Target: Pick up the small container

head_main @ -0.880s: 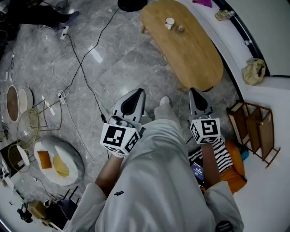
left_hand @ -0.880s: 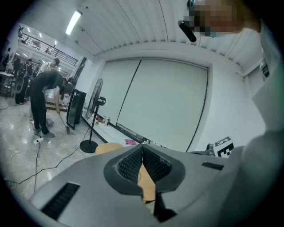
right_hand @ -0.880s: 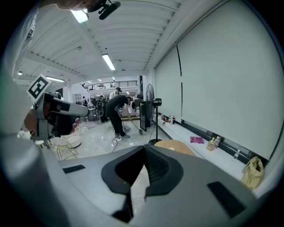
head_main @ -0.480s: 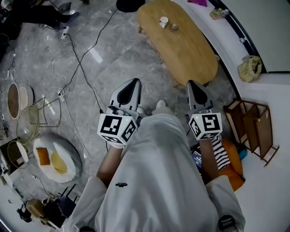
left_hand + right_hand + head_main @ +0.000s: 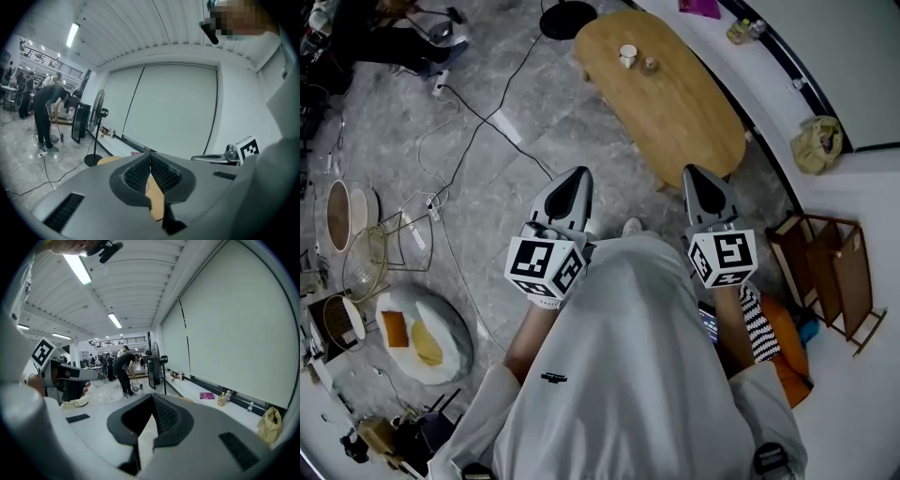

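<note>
I'm holding the left gripper [image 5: 578, 176] and right gripper [image 5: 694, 174] pinched together, both empty. The small container [image 5: 650, 64] beside the white cup [image 5: 627, 55] on the wooden table [image 5: 694, 122] is showing too tiny to make out.

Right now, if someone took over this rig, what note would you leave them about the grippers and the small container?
Left gripper: jaws together, nothing between them.
Right gripper: jaws together, also empty.
Both are held out in front of the person, short of the wooden table.
A white cup and a smaller item stand at the table's far end. I cannot tell which is the small container.
Done: nothing picked up yet.
Left: approach the table, open the jaws, close on the container, lift.
</note>
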